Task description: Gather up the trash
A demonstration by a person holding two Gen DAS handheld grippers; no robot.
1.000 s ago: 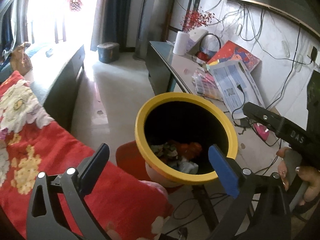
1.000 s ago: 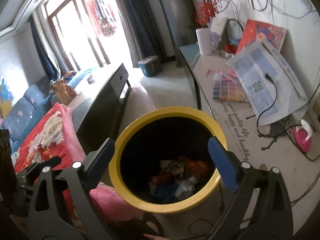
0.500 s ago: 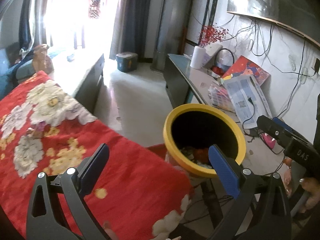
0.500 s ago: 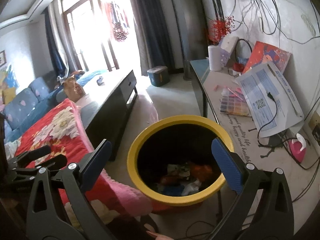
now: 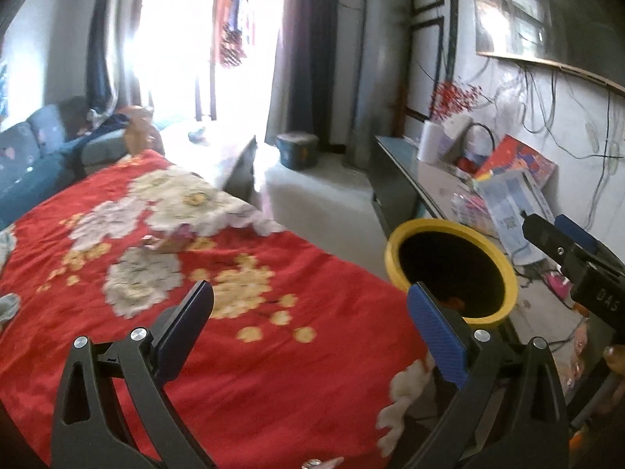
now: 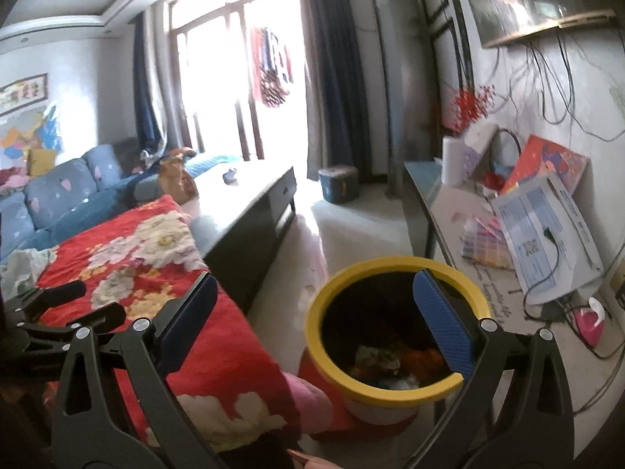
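Observation:
A yellow-rimmed trash bin point(image 5: 394, 249) stands by the bed; in the right wrist view its rim point(image 6: 332, 289) shows crumpled trash point(image 6: 384, 357) inside. My left gripper point(image 5: 312, 320) is open and empty above the red flowered blanket point(image 5: 273, 371). A small crumpled wrapper point(image 5: 166, 243) lies on the blanket ahead of it. My right gripper point(image 6: 312, 312) is open and empty, above and left of the bin. It also shows at the right edge of the left wrist view point(image 5: 566, 250).
A dark low table point(image 6: 250, 211) stands beyond the bed. A side desk point(image 6: 488, 258) with papers, cables and a paper roll runs along the right wall. A blue sofa point(image 6: 62, 195) is at the left. A small box point(image 6: 338, 183) sits on the floor.
Both grippers have pulled up and back from the bin and swung left. The left one now looks over the blanket. Both stay open and empty.

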